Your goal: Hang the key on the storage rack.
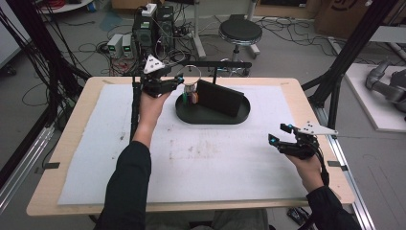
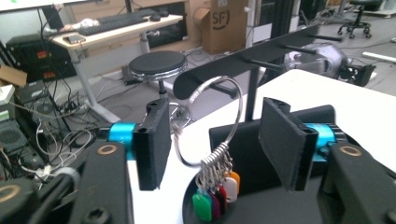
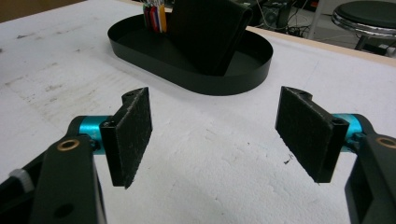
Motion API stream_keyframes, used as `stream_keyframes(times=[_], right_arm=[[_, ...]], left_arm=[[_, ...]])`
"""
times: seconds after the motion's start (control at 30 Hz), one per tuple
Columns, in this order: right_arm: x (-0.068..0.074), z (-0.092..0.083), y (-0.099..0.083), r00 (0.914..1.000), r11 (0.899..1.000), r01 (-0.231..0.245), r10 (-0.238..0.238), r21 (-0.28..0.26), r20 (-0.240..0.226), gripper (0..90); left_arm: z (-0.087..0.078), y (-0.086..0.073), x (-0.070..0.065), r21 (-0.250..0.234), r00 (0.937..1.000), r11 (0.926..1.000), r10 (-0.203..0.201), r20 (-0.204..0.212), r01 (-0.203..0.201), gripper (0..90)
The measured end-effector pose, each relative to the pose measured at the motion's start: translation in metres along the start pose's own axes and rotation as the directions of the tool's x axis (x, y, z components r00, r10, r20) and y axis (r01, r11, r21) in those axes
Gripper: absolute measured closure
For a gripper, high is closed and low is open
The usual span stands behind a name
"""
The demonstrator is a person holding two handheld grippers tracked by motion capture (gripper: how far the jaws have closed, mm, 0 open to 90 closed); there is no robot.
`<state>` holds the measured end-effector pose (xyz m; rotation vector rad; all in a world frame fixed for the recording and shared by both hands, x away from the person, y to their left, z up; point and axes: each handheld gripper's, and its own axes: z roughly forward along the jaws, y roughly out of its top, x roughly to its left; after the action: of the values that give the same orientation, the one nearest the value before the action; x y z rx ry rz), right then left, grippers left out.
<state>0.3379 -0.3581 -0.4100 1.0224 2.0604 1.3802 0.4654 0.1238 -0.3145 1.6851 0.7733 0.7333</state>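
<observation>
The key ring (image 2: 212, 122), a large silver hoop with a bunch of small coloured tags (image 2: 214, 195) hanging from it by little clips, stands at the left end of the black oval tray (image 1: 213, 116), leaning against the upright black block (image 1: 220, 97) that sits inside the tray. In the left gripper view the hoop rises in the gap between the two fingers (image 2: 152, 138) of the left gripper (image 2: 219, 140), nearer the left-hand pad than the right-hand one; whether the wire brushes that nearer pad cannot be told, and the far pad stands clear of it. The tags hang lower, down toward the tray floor and below the level of the pads. The fingers are spread, with the ring between them but not pinched. In the high view the left gripper (image 1: 178, 83) hovers at the far left rim of the tray, held out on an arm in a dark sleeve, with the hoop showing just past its tips. Behind the tray a black bar with pegs (image 2: 261, 58) stands on a post at the far edge of the counter (image 1: 67, 143), which is covered by a white mat (image 1: 206, 153). The right gripper (image 1: 279, 134) is well apart from the tray, low over the mat near the right edge, its fingers (image 3: 133, 135) spread wide with nothing between them; its own view looks across bare mat toward the tray (image 3: 233, 79) and block (image 3: 210, 32).
</observation>
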Motion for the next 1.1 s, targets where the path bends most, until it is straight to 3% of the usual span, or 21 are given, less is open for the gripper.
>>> stream_keyframes(times=[0.13,0.2,0.27,0.3,0.33,0.47,0.77,0.87,0.9,1.1], right_arm=[[-0.001,0.002,0.001,1.0,1.0,0.002,-0.002,-0.003,0.003,27.5],[0.0,0.004,0.002,1.0,1.0,0.001,-0.001,-0.004,0.004,27.5],[0.0,0.005,0.002,1.0,1.0,0.007,-0.007,-0.003,0.004,27.5],[0.0,0.006,0.003,0.9999,1.0,0.01,-0.01,-0.006,0.006,27.5],[0.001,0.006,0.003,0.9999,1.0,0.011,-0.011,-0.005,0.006,27.5],[0.001,0.007,0.004,0.9999,1.0,0.011,-0.011,-0.005,0.013,27.5],[0.0,0.003,0.004,0.9993,1.0,0.005,-0.004,-0.009,0.036,27.4],[0.0,0.002,0.003,0.9992,1.0,0.001,-0.001,-0.008,0.04,27.5],[-0.001,0.002,0.003,0.9989,1.0,0.007,-0.006,-0.01,0.047,27.5],[-0.001,0.003,0.003,0.9978,1.0,0.016,-0.017,0.004,0.064,27.4]], left_arm=[[-0.018,-0.005,-0.005,-0.013,0.9999,0.9999,0.01,0.013,-0.009,38.9],[-0.039,-0.012,-0.011,-0.009,0.9991,0.9997,0.022,0.036,-0.021,36.4],[-0.044,-0.014,-0.012,-0.008,0.9989,0.9998,0.02,0.043,-0.02,34.5],[-0.058,-0.02,-0.016,-0.013,0.998,0.9996,0.025,0.058,-0.024,33.6],[-0.058,-0.02,-0.016,-0.013,0.998,0.9996,0.025,0.058,-0.024,33.4],[-0.09,-0.04,-0.027,0.0,0.9956,0.9984,0.057,0.075,-0.057,31.4],[-0.129,-0.088,-0.04,0.04,0.9964,0.9983,0.039,0.075,-0.042,29.2],[-0.135,-0.096,-0.04,0.044,0.9971,0.9985,0.029,0.071,-0.032,28.7],[-0.142,-0.106,-0.04,0.037,0.9979,0.9993,-0.004,0.065,0.002,28.4],[-0.156,-0.124,-0.032,0.036,0.9991,0.999,-0.027,0.032,0.026,26.6]])
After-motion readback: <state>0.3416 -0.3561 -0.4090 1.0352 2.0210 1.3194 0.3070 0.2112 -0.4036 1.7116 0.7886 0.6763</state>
